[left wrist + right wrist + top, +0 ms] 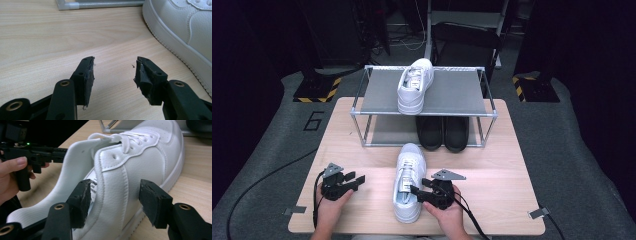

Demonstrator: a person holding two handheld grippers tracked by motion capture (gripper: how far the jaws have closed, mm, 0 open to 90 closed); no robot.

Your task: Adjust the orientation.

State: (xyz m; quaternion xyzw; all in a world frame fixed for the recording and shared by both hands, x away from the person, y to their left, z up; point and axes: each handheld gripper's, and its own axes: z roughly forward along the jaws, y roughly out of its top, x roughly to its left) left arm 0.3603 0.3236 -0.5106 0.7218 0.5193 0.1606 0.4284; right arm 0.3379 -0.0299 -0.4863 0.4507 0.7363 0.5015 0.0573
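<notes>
Pale wooden table [362, 140] spans the middle of the high view, set on grey floor covering. Toward twelve o'clock on it stands a two-tier metal-framed shoe rack with grey shelves [452, 92]. On the rack's top shelf lies a white leather low-top sneaker [414, 85], toe toward six o'clock; on the lower shelf, at about one o'clock from the table's centre, sits a pair of black shoes [443, 132], touching side by side.

Near the table's six o'clock edge lies a second white leather sneaker with white laces [408, 182], toe toward twelve o'clock, heel toward the person. Next to it on the three o'clock side, the black right gripper [418, 192] is held in the person's right hand [447, 210]. In the right gripper view [113, 200] its jaws stand apart and straddle the sneaker's [130, 175] side wall at the collar — one pad inside the opening beside the printed insole, the other outside the leather. Whether the pads press the leather cannot be told.

At nine o'clock from that sneaker, well apart from it, the black left gripper [354, 180] rests in the left hand [329, 210] — its jaws spread wide over bare wood in the left gripper view [113, 72], holding nothing, with the sneaker's sole edge [175, 45] at two o'clock.
</notes>
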